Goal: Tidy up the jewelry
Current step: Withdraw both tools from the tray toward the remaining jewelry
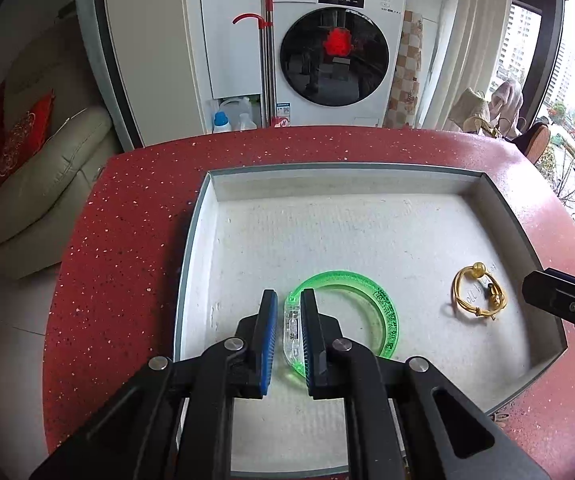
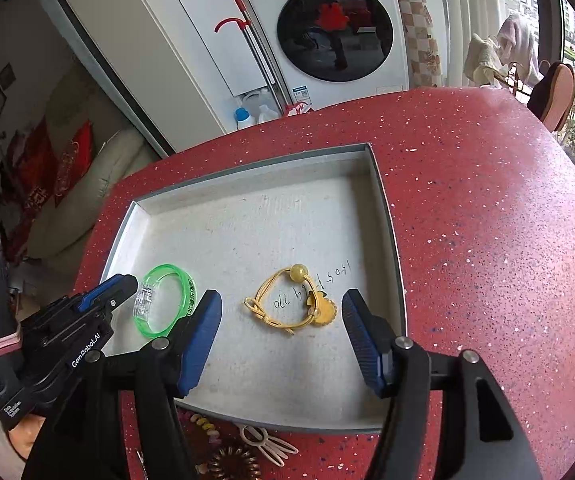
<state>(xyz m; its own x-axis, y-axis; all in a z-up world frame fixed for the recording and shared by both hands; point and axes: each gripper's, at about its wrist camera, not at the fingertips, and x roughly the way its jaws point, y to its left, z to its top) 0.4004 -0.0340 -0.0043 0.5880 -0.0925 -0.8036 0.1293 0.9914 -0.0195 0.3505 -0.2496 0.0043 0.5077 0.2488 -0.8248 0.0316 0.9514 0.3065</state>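
A grey tray [image 1: 203, 216] lies on the red speckled table. A green translucent bangle [image 1: 383, 300] with a clear clasp lies in the tray. My left gripper [image 1: 289, 300] has its fingers on either side of the clear clasp with a small gap; the bangle rests on the tray floor. It also shows in the right wrist view [image 2: 185, 300]. A yellow cord bracelet [image 2: 287, 304] with a bead and a flower charm lies in the tray, just ahead of my right gripper [image 2: 281, 312], which is open and empty. The bracelet also shows in the left wrist view [image 1: 477, 294].
Loose hair accessories lie on the table in front of the tray: a beaded band [image 2: 203, 426], a cream clip [image 2: 265, 444] and a brown spiral tie [image 2: 233, 464]. A washing machine [image 1: 335, 52] and a sofa [image 1: 39, 184] stand beyond the table edge.
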